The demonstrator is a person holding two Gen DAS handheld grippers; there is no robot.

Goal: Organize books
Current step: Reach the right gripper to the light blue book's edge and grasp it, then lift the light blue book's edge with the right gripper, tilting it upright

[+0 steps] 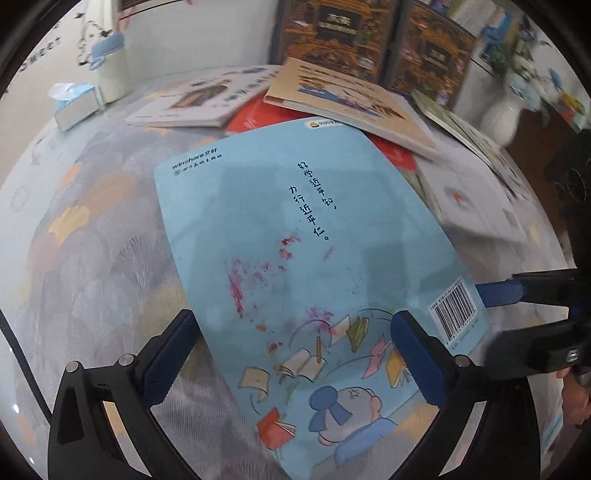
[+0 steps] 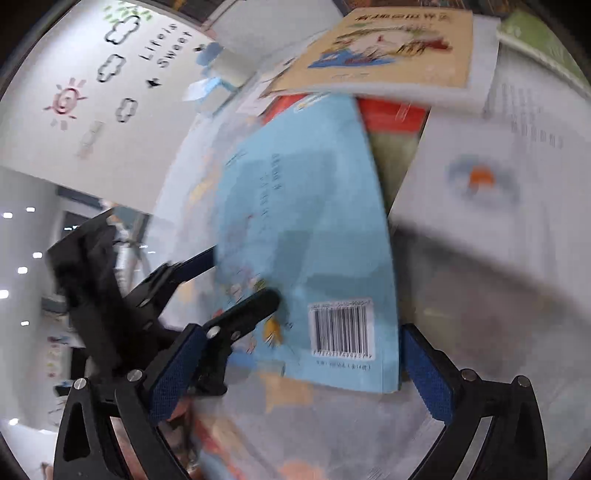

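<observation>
A light blue book (image 1: pixel 295 229) lies back cover up, barcode toward me, its far corner resting on a pile of books. My left gripper (image 1: pixel 291 350) is open and straddles its near end. The right finger (image 1: pixel 417 354) sits on top of the cover and the left finger (image 1: pixel 166 350) is at the book's left edge. In the right wrist view, the left gripper (image 2: pixel 240 280) has one finger above the blue book (image 2: pixel 314 221) and one beneath. My right gripper (image 2: pixel 301 376) is open around the barcode corner; in the left wrist view the right gripper (image 1: pixel 491 321) is at the book's right edge.
The pile holds a tan picture book (image 1: pixel 351 99), a red book (image 1: pixel 255 114) and white books (image 1: pixel 199 99) (image 1: pixel 469 199). Dark books (image 1: pixel 332 33) stand upright behind. A tissue box (image 1: pixel 74 107), a bottle (image 1: pixel 110 66) and a white vase (image 1: pixel 498 118) stand on the patterned tablecloth (image 1: pixel 92 240).
</observation>
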